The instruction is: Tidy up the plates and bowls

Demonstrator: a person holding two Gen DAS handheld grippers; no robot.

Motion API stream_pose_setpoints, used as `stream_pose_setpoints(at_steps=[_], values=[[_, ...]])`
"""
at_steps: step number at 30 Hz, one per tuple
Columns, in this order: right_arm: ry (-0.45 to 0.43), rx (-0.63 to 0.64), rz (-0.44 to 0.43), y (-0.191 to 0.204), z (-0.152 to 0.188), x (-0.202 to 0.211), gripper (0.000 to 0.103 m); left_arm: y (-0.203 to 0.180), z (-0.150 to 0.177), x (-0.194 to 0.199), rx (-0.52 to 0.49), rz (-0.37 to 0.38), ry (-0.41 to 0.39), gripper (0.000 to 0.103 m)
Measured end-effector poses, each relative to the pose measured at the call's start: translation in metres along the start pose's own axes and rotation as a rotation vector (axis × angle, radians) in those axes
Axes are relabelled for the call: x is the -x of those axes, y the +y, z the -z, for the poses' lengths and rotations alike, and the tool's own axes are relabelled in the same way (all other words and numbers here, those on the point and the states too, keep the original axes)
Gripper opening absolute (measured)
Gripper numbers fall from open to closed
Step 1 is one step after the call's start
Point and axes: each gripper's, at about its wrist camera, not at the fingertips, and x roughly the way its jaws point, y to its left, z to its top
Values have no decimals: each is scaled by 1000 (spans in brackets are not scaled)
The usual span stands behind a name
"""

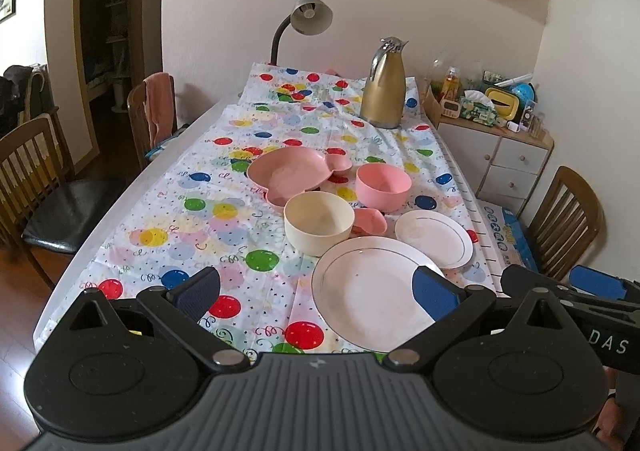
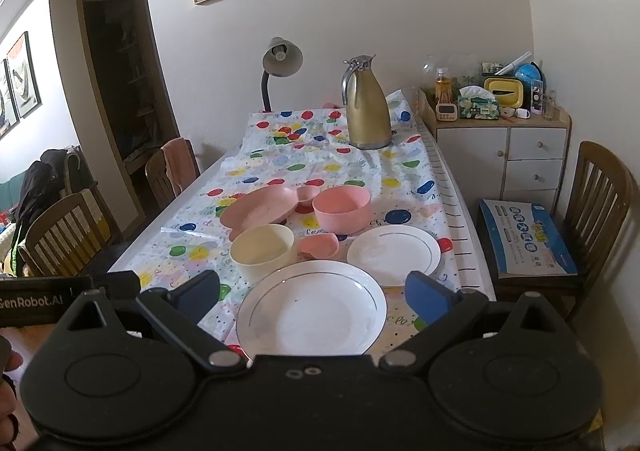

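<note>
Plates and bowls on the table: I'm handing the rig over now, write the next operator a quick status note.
Left gripper: open, empty, above the near table edge.
Right gripper: open, empty, over the large white plate.
Small white plate sits behind it to the right. Cream bowl, pink bowl, pink divided plate and small pink dish are spread separately on the tablecloth.
Done: nothing stacked.
Left: group plates, nest bowls.
</note>
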Motion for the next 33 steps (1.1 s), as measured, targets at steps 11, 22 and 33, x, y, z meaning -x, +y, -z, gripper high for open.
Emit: stream_pose_setpoints(at_steps=[11, 22, 33], values=[[-57, -1, -2, -6, -6, 14, 100, -9, -6, 10, -10, 23, -45, 103], [-79, 1, 5, -8, -11, 16, 101, -9, -11, 10, 9, 79, -58, 103], [-84, 5, 20, -9, -13, 14, 101, -7, -18, 2, 11, 116, -61, 103]])
